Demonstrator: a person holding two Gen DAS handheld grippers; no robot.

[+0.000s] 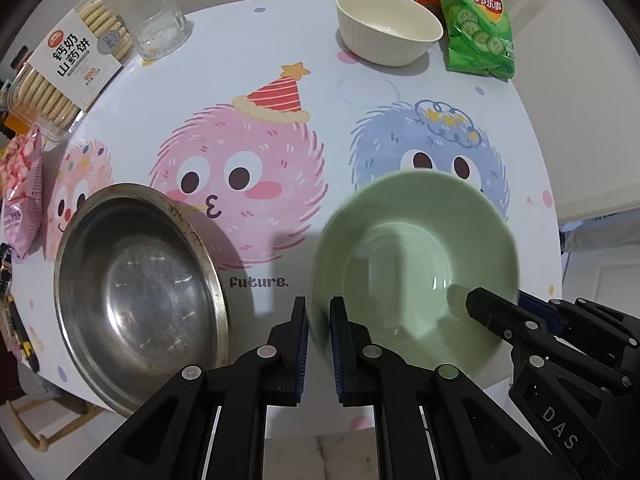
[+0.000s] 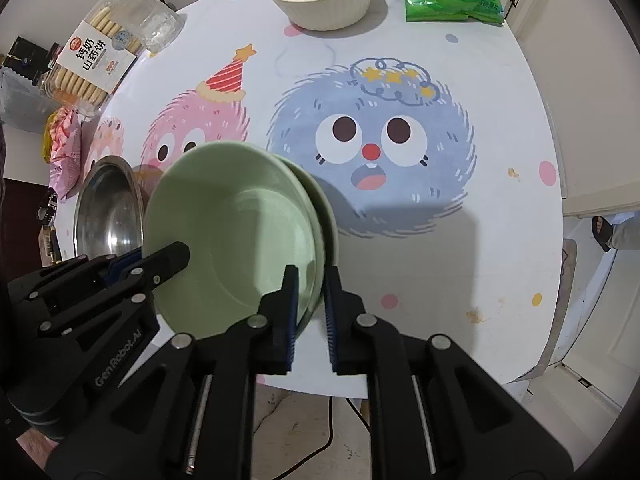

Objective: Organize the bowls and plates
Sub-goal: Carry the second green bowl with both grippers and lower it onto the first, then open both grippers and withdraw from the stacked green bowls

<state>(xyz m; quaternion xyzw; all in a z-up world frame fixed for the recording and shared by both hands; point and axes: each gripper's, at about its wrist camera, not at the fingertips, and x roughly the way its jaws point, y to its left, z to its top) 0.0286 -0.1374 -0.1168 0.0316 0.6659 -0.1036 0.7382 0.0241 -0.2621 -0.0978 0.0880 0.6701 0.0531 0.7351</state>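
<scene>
so we're somewhere in the middle of this one, best guess. both claws are on the green bowl [image 1: 412, 264]: our left gripper [image 1: 319, 320] is pinched on its left rim, our right gripper [image 2: 310, 292] is pinched on the right rim, fingers nearly together with only the wall between them. it looks lifted and tilted over the near edge of the table [image 1: 340, 120].

in the right wrist view there's a second green rim [image 2: 326, 216] peeking out behind the first, so we think it's two green bowls nested, though we can't tell if both are in the grip.

count as we see it: two green bowls (probably), one steel bowl [image 1: 140, 296] sitting just left, one cream bowl [image 1: 388, 26] well apart at the far side. no flat plates visible.

still to do, by our reckoning: steel and cream ones haven't joined any stack.
</scene>
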